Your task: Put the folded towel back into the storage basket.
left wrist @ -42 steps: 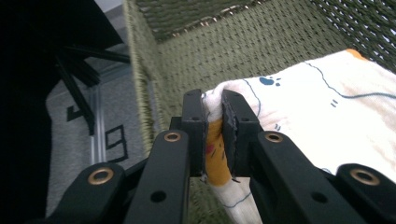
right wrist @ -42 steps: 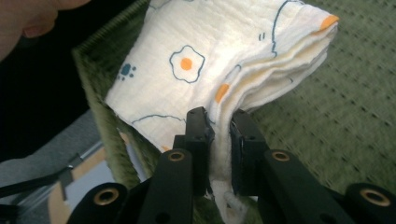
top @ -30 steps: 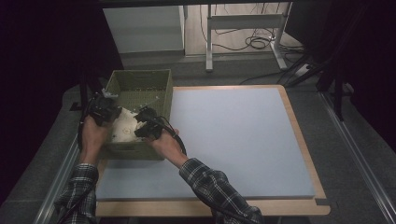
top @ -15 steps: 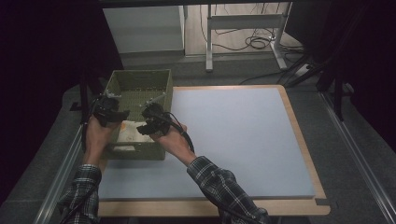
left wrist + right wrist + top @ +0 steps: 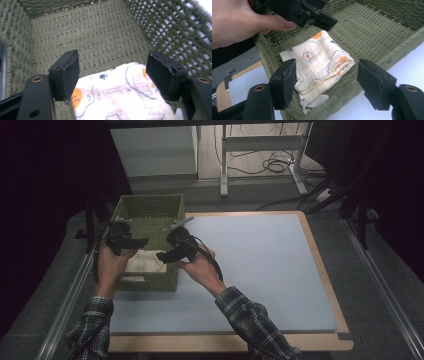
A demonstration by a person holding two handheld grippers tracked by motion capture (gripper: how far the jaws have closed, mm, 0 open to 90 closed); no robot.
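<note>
A green woven basket (image 5: pixel 165 202) stands at the left edge of the blue mat. Inside its near end lies a folded cream cloth (image 5: pixel 142 261) printed with orange and blue shapes (image 5: pixel 322 62) (image 5: pixel 120 92). My left gripper (image 5: pixel 142 241) hovers over the basket's left side, open, with nothing between its jaws (image 5: pixel 112 72). My right gripper (image 5: pixel 161 255) is held above the basket's right wall, open too, and the cloth lies beyond its jaws (image 5: pixel 325 80). The left gripper (image 5: pixel 322 21) and the hand holding it appear at the top of the right gripper view.
The blue mat (image 5: pixel 260 265) covers a wood-edged table and stretches out to the right of the basket. Metal rails (image 5: pixel 70 300) run along the table's left and right sides. A table frame and cables (image 5: pixel 272 165) stand on the floor beyond.
Both grippers have lifted up out of the basket and away from the cloth, which stays folded at the near end. The right hand has shifted slightly right and toward me.
</note>
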